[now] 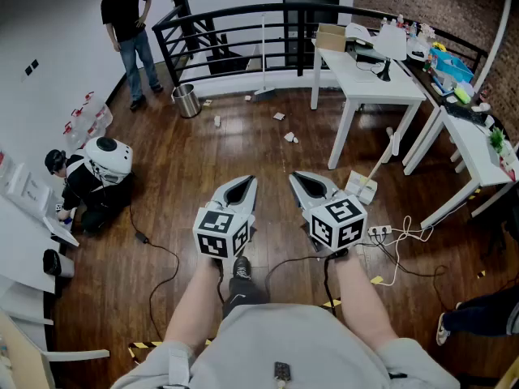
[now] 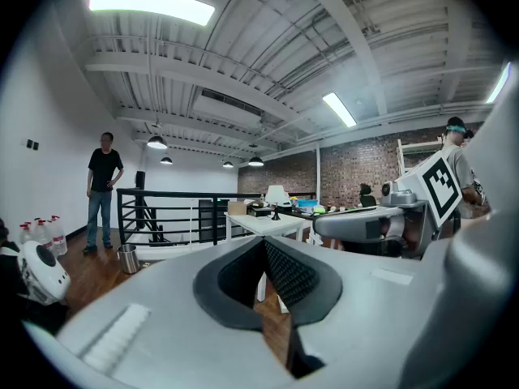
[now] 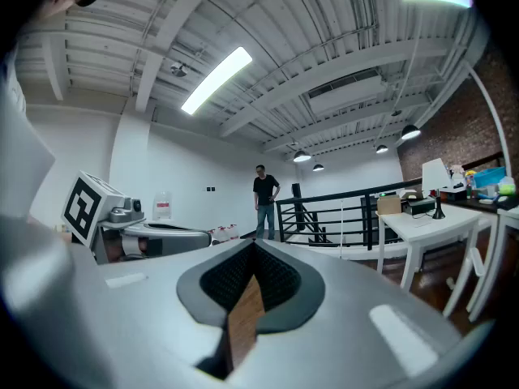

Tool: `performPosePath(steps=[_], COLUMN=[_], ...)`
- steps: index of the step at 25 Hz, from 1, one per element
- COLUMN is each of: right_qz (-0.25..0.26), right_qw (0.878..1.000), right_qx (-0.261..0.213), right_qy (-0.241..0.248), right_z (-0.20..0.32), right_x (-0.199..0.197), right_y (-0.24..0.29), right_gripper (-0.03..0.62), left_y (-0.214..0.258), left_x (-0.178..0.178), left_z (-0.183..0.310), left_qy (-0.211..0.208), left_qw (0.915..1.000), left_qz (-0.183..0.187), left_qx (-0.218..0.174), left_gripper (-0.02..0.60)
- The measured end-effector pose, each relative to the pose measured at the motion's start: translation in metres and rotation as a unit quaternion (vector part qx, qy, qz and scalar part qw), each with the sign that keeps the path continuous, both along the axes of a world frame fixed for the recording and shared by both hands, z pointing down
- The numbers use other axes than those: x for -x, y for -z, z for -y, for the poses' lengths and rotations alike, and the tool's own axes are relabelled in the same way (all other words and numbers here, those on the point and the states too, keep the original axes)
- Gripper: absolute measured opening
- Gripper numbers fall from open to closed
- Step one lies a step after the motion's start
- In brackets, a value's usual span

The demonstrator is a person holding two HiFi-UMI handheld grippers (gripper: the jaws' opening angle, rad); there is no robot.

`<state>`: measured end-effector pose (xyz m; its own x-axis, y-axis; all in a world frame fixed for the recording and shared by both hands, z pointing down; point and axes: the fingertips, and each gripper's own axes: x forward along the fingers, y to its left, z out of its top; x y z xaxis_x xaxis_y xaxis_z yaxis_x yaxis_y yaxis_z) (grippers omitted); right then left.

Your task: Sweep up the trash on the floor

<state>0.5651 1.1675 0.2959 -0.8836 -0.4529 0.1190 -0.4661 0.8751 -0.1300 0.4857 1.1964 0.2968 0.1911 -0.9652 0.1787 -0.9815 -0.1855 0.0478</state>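
Scraps of pale trash lie scattered on the dark wood floor, with more trash toward the railing and one piece near the bin. A broom leans against the black railing. What looks like a white long-handled dustpan rests by the table leg. My left gripper and right gripper are held side by side at waist height, well short of the trash. Both are shut with nothing between the jaws, as the left gripper and right gripper show in their own views.
A metal bin stands by the railing. White tables with clutter fill the right side. One person stands at the back left; another with a white helmet crouches at the left. Cables trail across the floor.
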Motion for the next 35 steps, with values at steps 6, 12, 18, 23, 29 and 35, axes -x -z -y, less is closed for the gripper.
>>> performPosePath(steps=[6,12,18,23,29,35], right_qz=[-0.004,-0.019,-0.033,-0.028,-0.035,-0.031], right_qw=[1.000,0.999,0.998,0.998,0.997,0.998], right_qx=[0.007,0.011,0.017,0.014,0.026,0.035], right_qy=[-0.012,-0.027,-0.046,-0.063,-0.065,-0.045], right_z=[0.060,0.131,0.209,0.264,0.323,0.409], right_x=[0.031,0.087,0.159,0.211,0.245,0.280], right_y=[-0.010,-0.021,-0.014,-0.008,-0.018,-0.034], right_gripper=[0.000,0.000,0.000,0.000,0.000,0.000], left_y=[-0.011,-0.022,-0.018,-0.014,-0.022,-0.037], left_x=[0.033,0.094,0.161,0.216,0.254,0.280], left_z=[0.056,0.130,0.213,0.267,0.328,0.411], left_qy=[-0.010,-0.020,-0.044,-0.057,-0.057,-0.043], left_qw=[0.9999,0.9996,0.9986,0.9980,0.9976,0.9980], left_qz=[0.001,-0.018,-0.024,-0.026,-0.031,-0.031], left_qx=[0.007,0.012,0.016,0.013,0.025,0.034], left_gripper=[0.008,0.008,0.008,0.008,0.008,0.008])
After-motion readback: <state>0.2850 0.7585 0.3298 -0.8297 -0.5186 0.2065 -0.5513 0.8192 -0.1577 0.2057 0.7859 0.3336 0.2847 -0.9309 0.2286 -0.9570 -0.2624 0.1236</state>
